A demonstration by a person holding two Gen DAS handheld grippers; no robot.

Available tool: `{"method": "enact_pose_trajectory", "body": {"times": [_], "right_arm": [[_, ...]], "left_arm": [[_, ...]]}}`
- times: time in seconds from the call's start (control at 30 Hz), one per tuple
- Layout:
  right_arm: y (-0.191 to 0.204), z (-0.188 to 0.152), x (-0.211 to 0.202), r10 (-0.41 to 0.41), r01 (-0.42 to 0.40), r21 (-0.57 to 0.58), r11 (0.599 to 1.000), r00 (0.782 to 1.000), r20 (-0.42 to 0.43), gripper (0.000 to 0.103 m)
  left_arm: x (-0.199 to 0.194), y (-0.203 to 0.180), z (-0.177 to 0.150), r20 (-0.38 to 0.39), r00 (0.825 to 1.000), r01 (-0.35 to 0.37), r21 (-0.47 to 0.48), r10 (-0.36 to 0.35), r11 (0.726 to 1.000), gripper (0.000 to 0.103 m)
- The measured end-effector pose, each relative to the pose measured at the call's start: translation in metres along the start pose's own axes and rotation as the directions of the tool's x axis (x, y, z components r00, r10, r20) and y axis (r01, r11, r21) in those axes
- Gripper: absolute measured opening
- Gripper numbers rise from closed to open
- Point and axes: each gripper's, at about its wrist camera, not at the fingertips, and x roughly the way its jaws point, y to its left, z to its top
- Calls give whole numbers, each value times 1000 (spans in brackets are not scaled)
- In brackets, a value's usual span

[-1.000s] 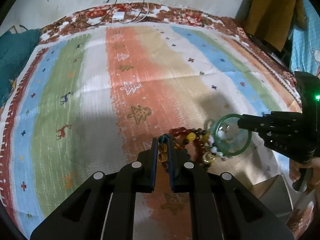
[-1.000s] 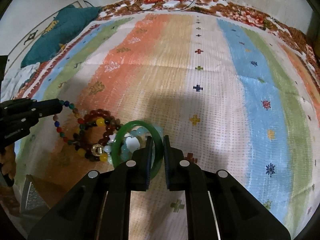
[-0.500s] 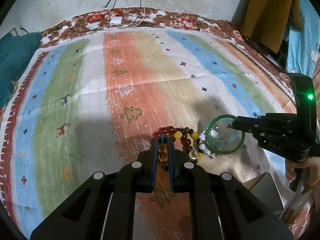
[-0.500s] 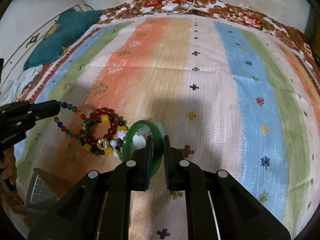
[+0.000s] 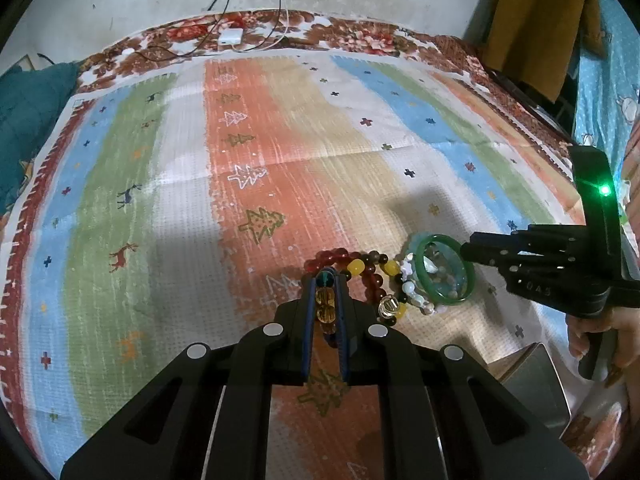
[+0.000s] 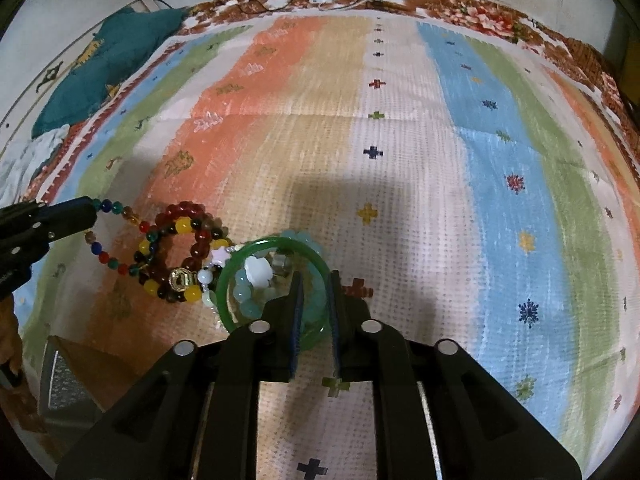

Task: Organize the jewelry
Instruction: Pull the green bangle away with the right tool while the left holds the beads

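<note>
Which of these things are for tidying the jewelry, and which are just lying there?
For the job:
- green bangle
- multicolored bead bracelet
- red and yellow bead bracelet
- pale blue bead bracelet
- metal box

Just lying about:
- striped blanket
- teal cushion
- white charger and cables
- mustard cloth

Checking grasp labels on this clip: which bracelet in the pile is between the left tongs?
The multicoloured bead strand, pinched in the shut left tongs. The green bangle sits between the opening right tongs.
</note>
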Motion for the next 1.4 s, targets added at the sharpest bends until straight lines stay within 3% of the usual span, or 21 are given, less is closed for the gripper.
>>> {"method": "enact_pose_trajectory", "body": {"times": [0.07,0.73,0.87,1.0,1.4], "right_arm": [[-1,0,3,-9,9,4,1000,1000,-5,29],[-6,8,31,-23,23,0,1000,999,-32,29],[-5,8,32,-1,1,-3,1000,999,-33,16],[-3,7,29,-9,9,-23,1000,1000,-28,12],[-3,8,15,-2,2,-23,1000,1000,3,12]], "left_arm": [[1,-1,0,-4,1000,2,5,-2,1000,9],[16,-1,3,-39,999,6,31,-5,1000,9],[19,0,3,-46,999,3,33,-1,999,9],[20,-1,3,-51,999,3,35,-1,999,9],[13,-1,3,-39,999,5,19,-4,1000,9]]}}
